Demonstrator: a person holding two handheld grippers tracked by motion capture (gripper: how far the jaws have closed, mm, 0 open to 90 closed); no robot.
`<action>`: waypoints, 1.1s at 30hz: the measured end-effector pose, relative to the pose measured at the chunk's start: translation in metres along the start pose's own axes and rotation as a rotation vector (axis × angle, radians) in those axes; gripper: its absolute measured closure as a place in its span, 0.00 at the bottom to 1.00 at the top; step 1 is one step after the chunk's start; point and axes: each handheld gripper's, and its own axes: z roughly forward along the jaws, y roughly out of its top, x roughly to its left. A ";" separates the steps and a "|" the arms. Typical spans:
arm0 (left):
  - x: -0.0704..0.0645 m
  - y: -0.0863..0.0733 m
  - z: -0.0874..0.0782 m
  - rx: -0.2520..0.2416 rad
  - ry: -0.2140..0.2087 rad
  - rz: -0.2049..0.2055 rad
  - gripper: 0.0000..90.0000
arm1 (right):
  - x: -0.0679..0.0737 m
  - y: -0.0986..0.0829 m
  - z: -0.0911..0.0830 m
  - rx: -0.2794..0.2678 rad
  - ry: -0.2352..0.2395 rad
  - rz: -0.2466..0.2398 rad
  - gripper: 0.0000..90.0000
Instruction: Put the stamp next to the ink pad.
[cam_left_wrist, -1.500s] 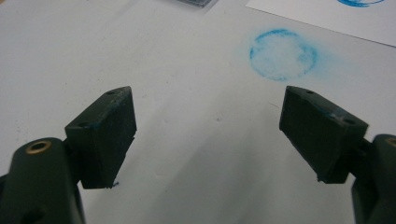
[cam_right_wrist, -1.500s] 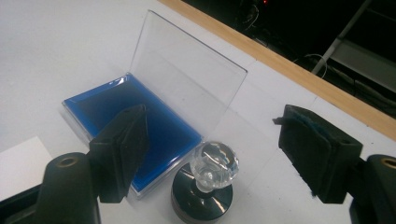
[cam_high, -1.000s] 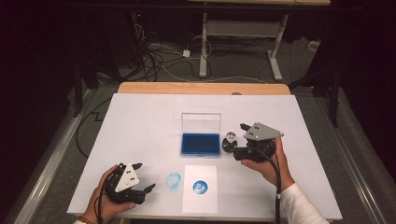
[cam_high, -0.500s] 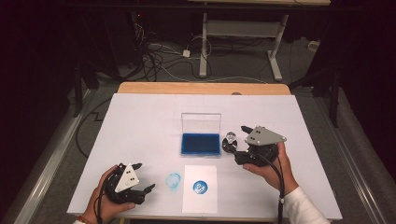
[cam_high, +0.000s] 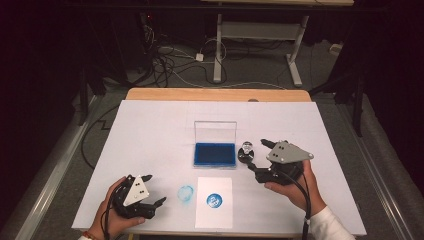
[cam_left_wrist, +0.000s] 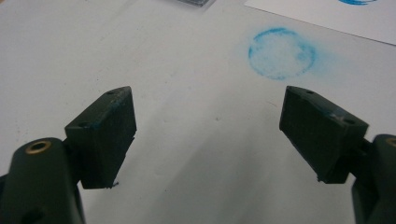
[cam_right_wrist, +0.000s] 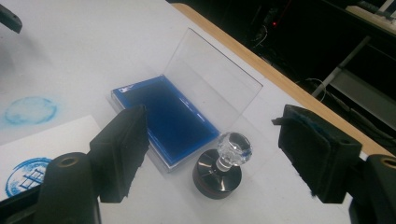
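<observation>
A round stamp (cam_high: 246, 151) with a clear knob and dark base stands upright just right of the blue ink pad (cam_high: 215, 154), whose clear lid (cam_high: 215, 131) is raised. My right gripper (cam_high: 257, 156) is open, its jaws wide on either side of the stamp (cam_right_wrist: 223, 167) and short of touching it. The ink pad (cam_right_wrist: 175, 116) lies left of the stamp in the right gripper view. My left gripper (cam_high: 154, 189) rests open near the front left, with nothing between its jaws (cam_left_wrist: 208, 126). A white paper (cam_high: 214, 212) carries a blue stamp print (cam_high: 214, 200).
A faint blue ink ring (cam_high: 186, 192) marks the white table (cam_high: 150, 130) between the left gripper and the paper; the same ring (cam_left_wrist: 281, 52) lies ahead of the left jaws. The wooden table edge (cam_high: 215, 94) runs along the back, with cables and a desk frame on the floor beyond.
My right gripper has drawn back slightly toward the near right, away from the stamp, which stays standing. The left gripper has barely moved.
</observation>
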 end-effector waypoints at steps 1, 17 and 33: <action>0.000 0.000 0.000 0.001 -0.001 0.001 0.20 | 0.001 0.000 -0.001 -0.001 0.001 -0.008 0.27; 0.000 0.000 0.000 0.000 -0.001 0.002 0.20 | 0.003 -0.009 -0.015 -0.020 -0.011 -0.040 0.27; -0.001 0.001 0.001 0.007 -0.001 0.008 0.20 | 0.005 -0.025 -0.024 -0.019 -0.019 -0.046 0.27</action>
